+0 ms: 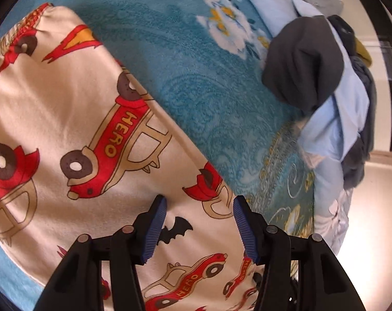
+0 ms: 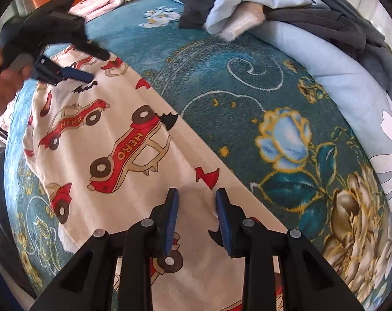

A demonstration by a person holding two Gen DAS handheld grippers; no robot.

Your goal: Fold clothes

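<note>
A cream garment printed with red "HERO" cars (image 1: 74, 119) lies flat on a teal floral blanket (image 1: 196, 77). It also shows in the right wrist view (image 2: 113, 150). My left gripper (image 1: 200, 200) is open, its blue pads just above the garment near its right edge. It also shows in the right wrist view (image 2: 97, 68), over the garment's far end. My right gripper (image 2: 197, 194) is open and empty, just above the garment's near end close to its edge.
A pile of dark grey and light blue clothes (image 1: 323, 77) sits at the blanket's far right; it shows in the right wrist view (image 2: 260, 2). A pink garment (image 2: 100, 4) lies beyond the blanket. A light blue duvet (image 2: 351, 83) borders the right side.
</note>
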